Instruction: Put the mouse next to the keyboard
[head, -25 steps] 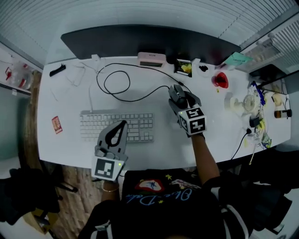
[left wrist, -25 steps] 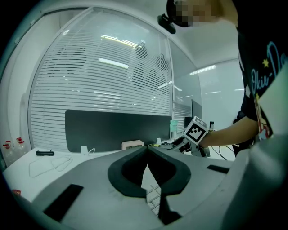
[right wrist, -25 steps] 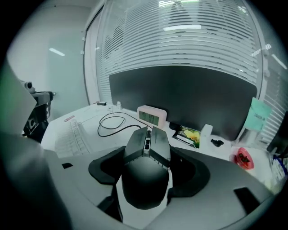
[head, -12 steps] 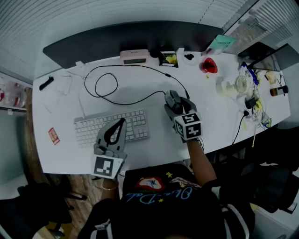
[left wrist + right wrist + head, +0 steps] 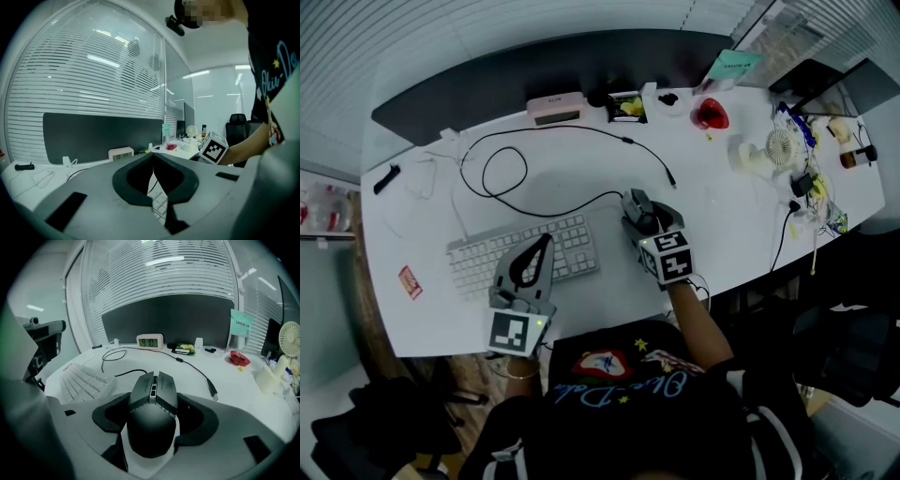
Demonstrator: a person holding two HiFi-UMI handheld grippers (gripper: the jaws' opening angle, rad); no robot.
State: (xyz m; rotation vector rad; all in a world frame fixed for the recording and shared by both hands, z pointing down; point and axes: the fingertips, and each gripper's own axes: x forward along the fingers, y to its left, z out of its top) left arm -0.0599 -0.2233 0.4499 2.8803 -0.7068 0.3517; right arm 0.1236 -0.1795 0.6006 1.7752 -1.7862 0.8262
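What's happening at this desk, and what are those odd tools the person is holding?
A person at a white desk holds a hand-held gripper in each hand. The right gripper has its fingers shut on a dark wired mouse, holding it just right of the white keyboard with a small gap between them. The left gripper is shut and empty, poised over the keyboard. Whether the mouse rests on the desk is unclear.
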